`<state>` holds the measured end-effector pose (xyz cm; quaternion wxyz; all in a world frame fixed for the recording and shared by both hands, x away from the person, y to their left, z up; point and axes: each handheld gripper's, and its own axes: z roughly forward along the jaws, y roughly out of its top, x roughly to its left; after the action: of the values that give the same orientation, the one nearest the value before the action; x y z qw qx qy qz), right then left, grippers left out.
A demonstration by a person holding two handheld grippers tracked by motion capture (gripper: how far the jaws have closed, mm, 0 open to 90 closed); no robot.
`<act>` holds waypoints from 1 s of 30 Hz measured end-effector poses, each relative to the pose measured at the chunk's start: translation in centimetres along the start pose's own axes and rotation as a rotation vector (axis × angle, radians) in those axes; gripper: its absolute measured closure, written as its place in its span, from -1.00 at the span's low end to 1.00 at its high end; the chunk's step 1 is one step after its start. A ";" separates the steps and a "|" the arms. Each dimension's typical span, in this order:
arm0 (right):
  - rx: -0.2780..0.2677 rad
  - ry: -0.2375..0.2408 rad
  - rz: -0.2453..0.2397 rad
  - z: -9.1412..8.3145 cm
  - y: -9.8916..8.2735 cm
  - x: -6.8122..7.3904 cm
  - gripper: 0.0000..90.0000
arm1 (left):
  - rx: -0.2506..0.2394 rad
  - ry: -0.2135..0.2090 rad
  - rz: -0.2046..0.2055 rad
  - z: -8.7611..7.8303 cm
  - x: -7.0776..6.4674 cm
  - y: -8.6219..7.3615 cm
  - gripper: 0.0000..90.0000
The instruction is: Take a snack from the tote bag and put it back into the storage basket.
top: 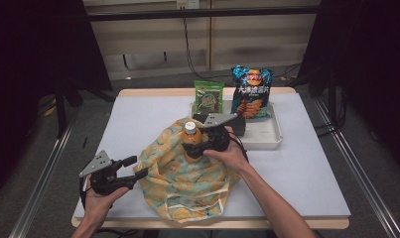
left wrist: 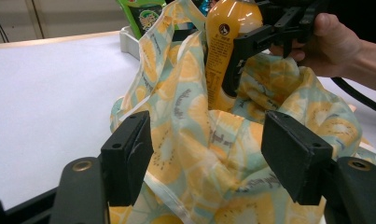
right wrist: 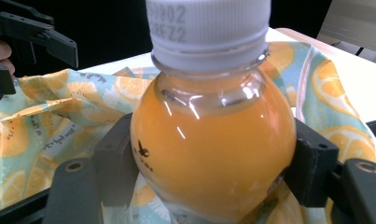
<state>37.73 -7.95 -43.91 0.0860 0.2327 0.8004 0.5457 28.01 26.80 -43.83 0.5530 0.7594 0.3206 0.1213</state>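
An orange-juice bottle (top: 191, 136) with a white cap stands upright in the mouth of a cloth bag (top: 182, 183) printed with orange slices. My right gripper (top: 193, 148) is shut on the bottle's body. In the right gripper view the pads press both sides of the bottle (right wrist: 213, 154) just above the bag (right wrist: 50, 126). My left gripper (top: 140, 166) is at the bag's left edge. In the left gripper view its jaws stand wide apart with bunched bag fabric (left wrist: 199, 140) between them, and the bottle (left wrist: 225, 46) shows beyond.
A white tray (top: 267, 141) sits at the back right of the table, with a green snack packet (top: 209, 97) and a blue chips bag (top: 252, 91) leaning at its far side. Bare white tabletop lies left and right of the bag.
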 end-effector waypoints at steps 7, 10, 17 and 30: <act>0.013 -0.008 0.028 -0.6 0.0 -0.1 -0.31 | 0.010 -0.005 0.013 1.0 -0.2 0.6 -0.27; 0.013 -0.010 0.032 -0.9 0.2 0.1 -0.31 | 0.002 -0.028 0.031 1.6 -0.3 1.3 -0.28; 0.002 -0.019 0.034 -2.5 1.3 0.8 -0.31 | 0.039 -0.051 0.042 4.2 -0.2 2.6 -0.31; -0.031 -0.056 0.046 -5.3 2.2 1.2 -0.31 | 0.129 -0.007 0.071 8.3 1.5 2.5 -0.07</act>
<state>35.21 -11.11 -39.72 0.0995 0.2649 0.7836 0.5530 34.49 20.97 -44.78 0.4996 0.8045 0.2990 0.1173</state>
